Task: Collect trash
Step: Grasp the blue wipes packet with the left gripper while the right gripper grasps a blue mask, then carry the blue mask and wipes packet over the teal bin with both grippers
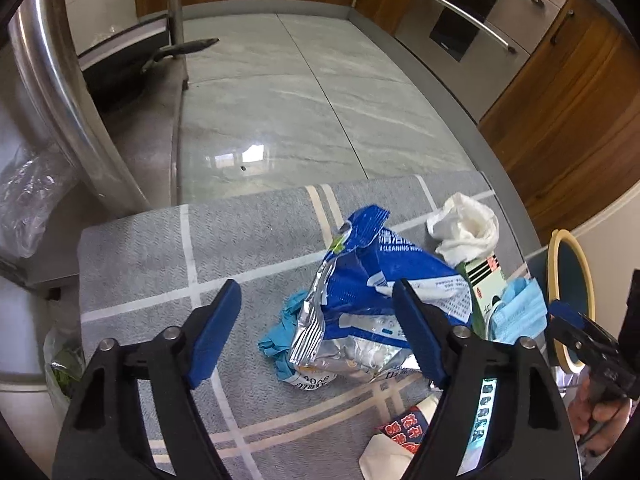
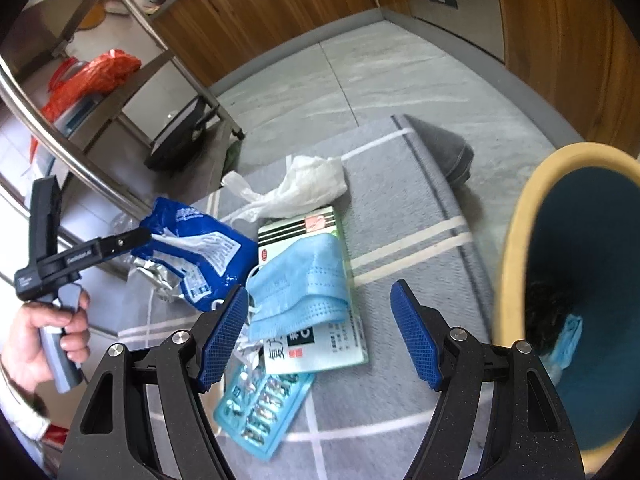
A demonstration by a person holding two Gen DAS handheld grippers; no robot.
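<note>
Two grippers are closing in on a heap of litter on a grey rug.

The left gripper (image 1: 318,322) is hanging wide and empty over the blue wipes packet (image 1: 372,288), so picking that packet looks to be the step in hand; next it needs lowering until the pads straddle the foil. The right gripper (image 2: 320,330), also wide and empty, is hovering by the blue face mask (image 2: 298,286) at its 11 o'clock, with the bin (image 2: 516,240) at 3 o'clock. The rug (image 1: 160,240) is lying on glossy tile floor (image 1: 300,100) amid wooden cabinets (image 1: 560,120).
</note>
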